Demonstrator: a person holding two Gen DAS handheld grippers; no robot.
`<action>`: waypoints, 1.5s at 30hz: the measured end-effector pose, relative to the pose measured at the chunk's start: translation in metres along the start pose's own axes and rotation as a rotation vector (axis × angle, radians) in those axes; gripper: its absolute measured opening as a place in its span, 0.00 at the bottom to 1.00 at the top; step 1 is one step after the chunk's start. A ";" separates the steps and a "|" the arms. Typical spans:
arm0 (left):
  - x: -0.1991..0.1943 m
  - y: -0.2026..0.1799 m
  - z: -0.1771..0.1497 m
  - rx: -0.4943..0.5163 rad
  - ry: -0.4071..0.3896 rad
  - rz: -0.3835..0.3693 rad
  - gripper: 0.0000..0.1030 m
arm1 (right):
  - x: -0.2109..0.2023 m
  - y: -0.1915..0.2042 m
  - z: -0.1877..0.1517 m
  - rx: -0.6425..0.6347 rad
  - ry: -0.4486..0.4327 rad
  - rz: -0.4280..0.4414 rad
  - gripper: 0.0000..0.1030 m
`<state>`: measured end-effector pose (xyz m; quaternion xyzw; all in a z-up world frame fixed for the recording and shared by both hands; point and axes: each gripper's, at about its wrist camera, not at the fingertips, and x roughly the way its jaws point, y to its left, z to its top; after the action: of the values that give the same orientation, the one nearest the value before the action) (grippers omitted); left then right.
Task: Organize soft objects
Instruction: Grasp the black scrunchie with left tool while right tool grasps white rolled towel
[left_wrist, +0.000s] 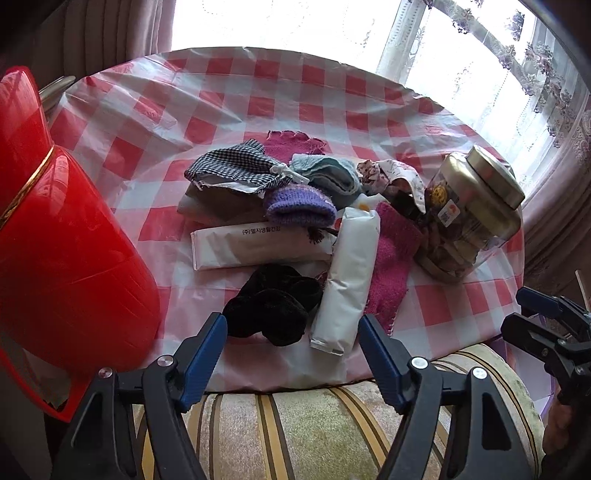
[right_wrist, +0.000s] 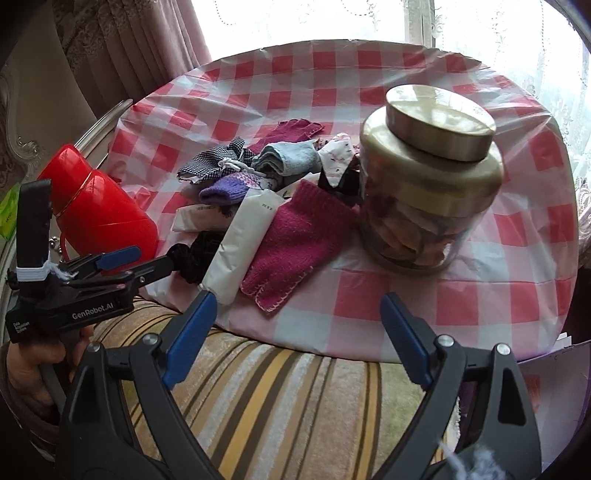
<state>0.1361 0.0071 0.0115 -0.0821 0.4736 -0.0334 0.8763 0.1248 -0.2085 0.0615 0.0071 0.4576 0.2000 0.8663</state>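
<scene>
One hand-held gripper reads "GenRobot.AI"; white packet shows, apparently, Korean.

Daylight pours in from the window behind the table, so bright that the panes blow out to pure white in both views. The checked tablecloth catches a pale sheen along its creases at the far edge. The red flask shows glossy highlights, and the jar's metal lid reflects softly. Shadows under the pile of cloth are faint and short. Both pictures are sharp at the centre, bend strongly toward the rim, and fall to black in the corners.
</scene>
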 end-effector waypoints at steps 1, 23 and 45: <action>0.004 0.003 0.002 -0.005 0.010 -0.001 0.72 | 0.005 0.002 0.002 0.006 0.007 0.008 0.89; 0.076 0.025 0.009 -0.062 0.173 -0.019 0.50 | 0.094 0.038 0.034 0.099 0.095 0.058 0.82; 0.069 0.030 -0.005 -0.076 0.152 -0.077 0.24 | 0.130 0.055 0.034 0.096 0.149 0.070 0.48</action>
<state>0.1692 0.0266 -0.0539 -0.1308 0.5362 -0.0550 0.8320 0.1987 -0.1065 -0.0103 0.0497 0.5294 0.2079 0.8210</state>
